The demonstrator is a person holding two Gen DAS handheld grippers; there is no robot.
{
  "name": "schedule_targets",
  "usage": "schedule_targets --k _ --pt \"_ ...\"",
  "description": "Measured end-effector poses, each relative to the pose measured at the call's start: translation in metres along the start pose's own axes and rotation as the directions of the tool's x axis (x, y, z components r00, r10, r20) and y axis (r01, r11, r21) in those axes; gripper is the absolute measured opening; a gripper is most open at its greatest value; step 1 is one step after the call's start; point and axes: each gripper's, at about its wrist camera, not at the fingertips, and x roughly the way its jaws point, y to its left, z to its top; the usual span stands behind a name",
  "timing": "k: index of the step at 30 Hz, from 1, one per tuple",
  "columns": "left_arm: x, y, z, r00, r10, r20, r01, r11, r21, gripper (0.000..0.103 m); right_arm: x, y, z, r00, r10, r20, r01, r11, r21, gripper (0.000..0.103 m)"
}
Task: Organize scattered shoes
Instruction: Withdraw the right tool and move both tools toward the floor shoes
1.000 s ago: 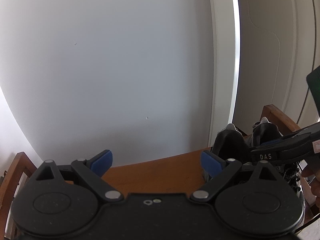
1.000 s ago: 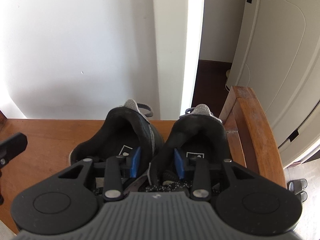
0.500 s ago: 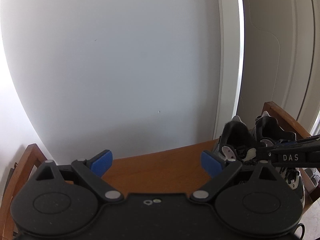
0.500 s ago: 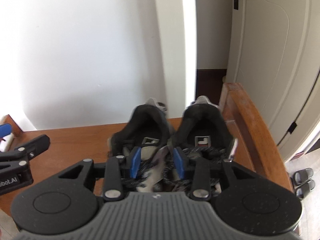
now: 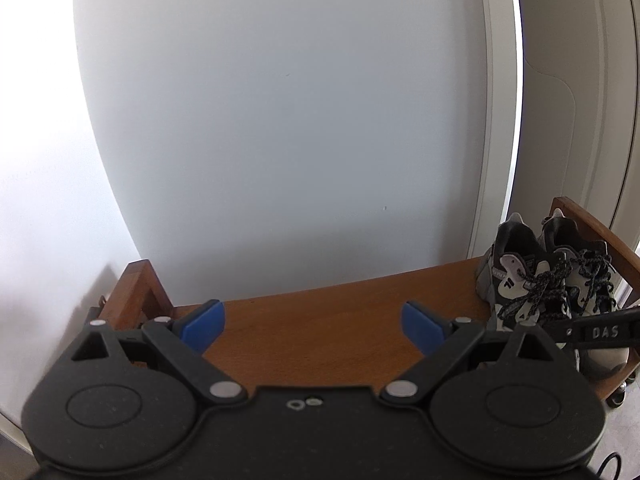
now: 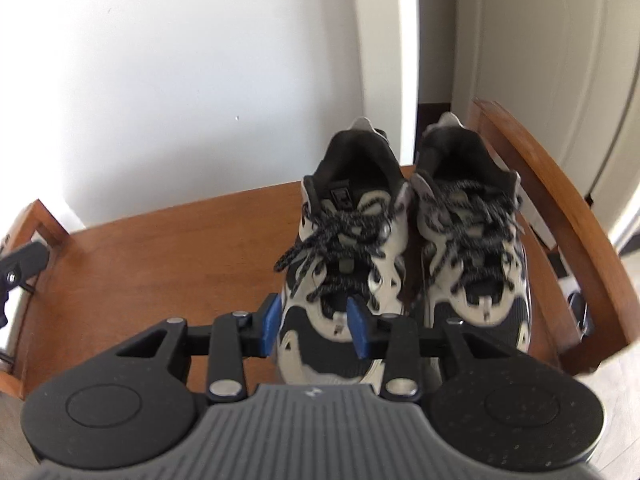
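A wooden bench [image 6: 168,256] stands against a white wall [image 5: 280,120] — a white door [image 6: 540,60] at the right.

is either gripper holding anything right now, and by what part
Nothing is held. The left gripper is open over the bench. The right gripper is open, its fingers either side of the left sneaker toe.

Smooth varnished wood bench [image 6: 168,248]; sneakers [image 6: 348,240] with speckled woven laces [image 6: 320,236].

Home entryway: shoe bench [image 6: 168,256], door [image 6: 532,60]
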Motion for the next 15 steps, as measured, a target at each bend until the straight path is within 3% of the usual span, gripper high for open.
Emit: schedule_targets --k 7,15 --pt "-0.022 0.046 -0.048 0.999 0.016 -0.050 -0.016 1.000 -0.007 0.096 -0.030 0.036 -0.058 0.996 0.085 -0.008 -0.084 0.996 0.042 0.045" --pt "-0.055 0.078 -0.115 0.987 0.040 -0.156 -0.039 0.999 0.012 0.096 -0.030 0.087 -0.143 0.985 0.118 -0.126 -0.120 0.993 -0.007 0.056"
